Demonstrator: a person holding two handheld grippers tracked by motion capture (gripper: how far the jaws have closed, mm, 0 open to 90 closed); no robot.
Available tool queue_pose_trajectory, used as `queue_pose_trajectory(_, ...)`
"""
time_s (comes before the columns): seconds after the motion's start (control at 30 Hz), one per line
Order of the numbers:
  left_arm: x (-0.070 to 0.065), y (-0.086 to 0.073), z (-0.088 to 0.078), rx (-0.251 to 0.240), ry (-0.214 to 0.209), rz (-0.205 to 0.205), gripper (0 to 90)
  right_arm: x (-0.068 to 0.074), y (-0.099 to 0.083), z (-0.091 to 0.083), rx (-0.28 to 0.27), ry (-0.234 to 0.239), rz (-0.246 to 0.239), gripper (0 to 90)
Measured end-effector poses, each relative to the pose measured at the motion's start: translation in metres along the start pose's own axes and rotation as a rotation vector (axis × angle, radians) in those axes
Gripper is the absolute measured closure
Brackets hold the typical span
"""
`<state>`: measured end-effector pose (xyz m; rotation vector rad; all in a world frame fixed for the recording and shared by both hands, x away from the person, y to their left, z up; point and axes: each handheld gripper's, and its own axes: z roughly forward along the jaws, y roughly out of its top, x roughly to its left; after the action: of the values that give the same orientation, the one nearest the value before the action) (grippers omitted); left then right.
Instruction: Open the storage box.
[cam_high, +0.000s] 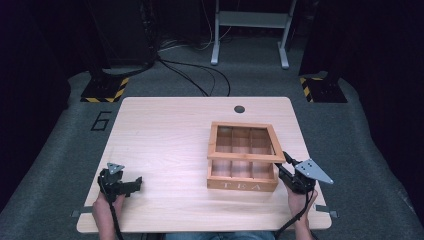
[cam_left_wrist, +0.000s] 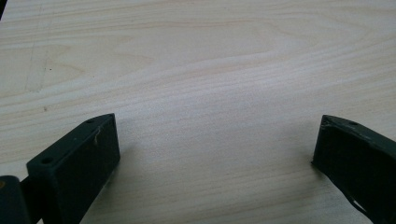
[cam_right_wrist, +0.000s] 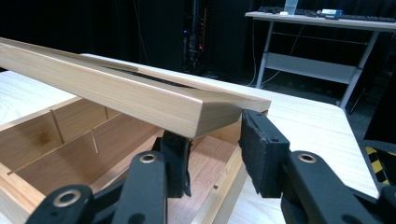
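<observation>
The tea box is sat on the table's right half, lid propped partly up. The lid's corner is clamped by the right gripper. The left gripper is parked with jaws spread wide, nothing held.

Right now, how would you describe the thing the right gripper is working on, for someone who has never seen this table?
On the pale wooden table, look at its right half: a wooden tea box with TEA on its front and open compartments inside. Its framed lid is propped partway up, the near right corner gripped by the right gripper.
</observation>
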<state>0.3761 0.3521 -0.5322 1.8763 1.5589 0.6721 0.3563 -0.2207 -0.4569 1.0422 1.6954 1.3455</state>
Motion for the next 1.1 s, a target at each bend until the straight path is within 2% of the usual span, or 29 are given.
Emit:
queue_pose_trajectory(0.53,0.0,0.0,0.0,-0.001,0.0,0.001,0.5,-0.003,0.019,0.005,-0.03,-0.022,0.013,63.4)
queue_pose_trajectory(1.1,0.0,0.0,0.0,-0.001,0.0,0.0,0.4,-0.011,0.041,0.014,-0.064,-0.021,0.03,63.4)
